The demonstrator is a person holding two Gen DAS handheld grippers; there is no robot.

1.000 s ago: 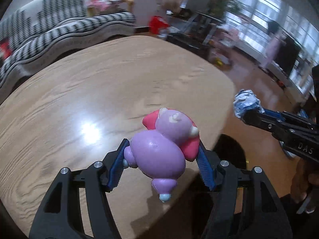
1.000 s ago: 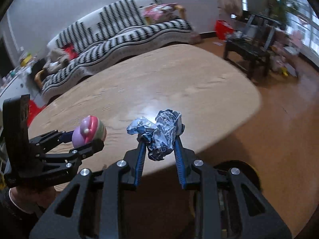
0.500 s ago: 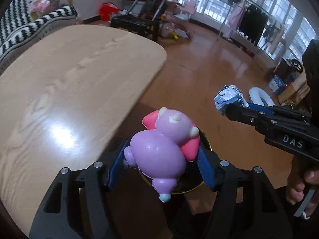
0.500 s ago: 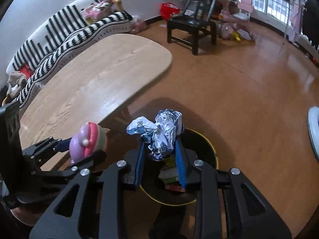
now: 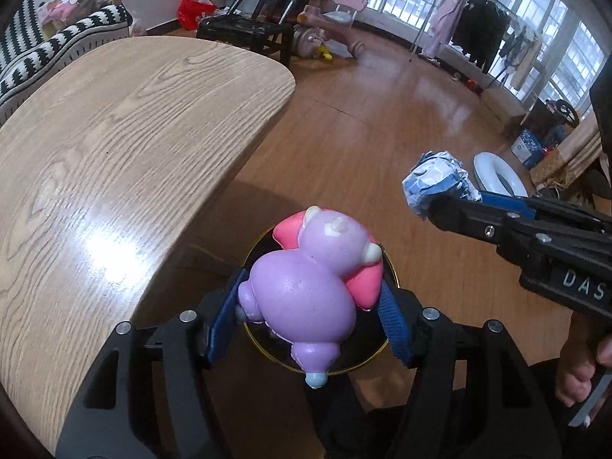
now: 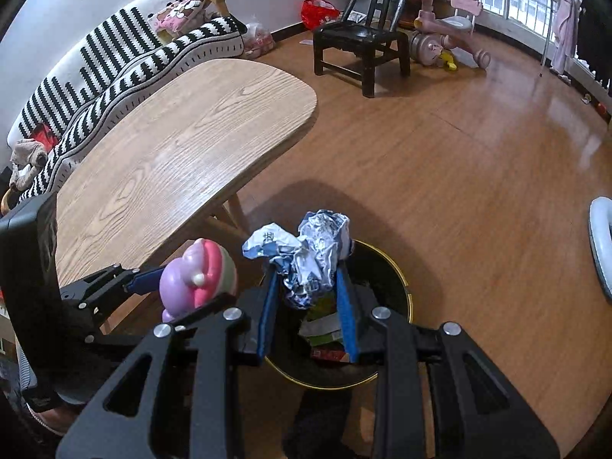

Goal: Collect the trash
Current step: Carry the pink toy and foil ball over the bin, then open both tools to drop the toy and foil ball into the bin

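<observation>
Both grippers have swung off the counter since the earlier frame and now hang over the black bin on the floor; a second ago the wooden top filled the view beneath them.

Left to right in the right wrist view: a striped sofa against the wall, then the counter, its surface bare where it shows. The left gripper sits just off the counter's edge, fingers clamped on a purple and pink squishy toy. In its own view the toy hangs directly above the bin's gold rim.

The right gripper is beside it, fingers clamped on a crumpled blue-and-white wrapper, held above the bin's mouth. Wrappers and packets already lie inside the bin. A hand grips the right gripper's handle.

Farther right stand a black chair and a pink ride-on toy; a pale ring-shaped object lies at the frame edge.
</observation>
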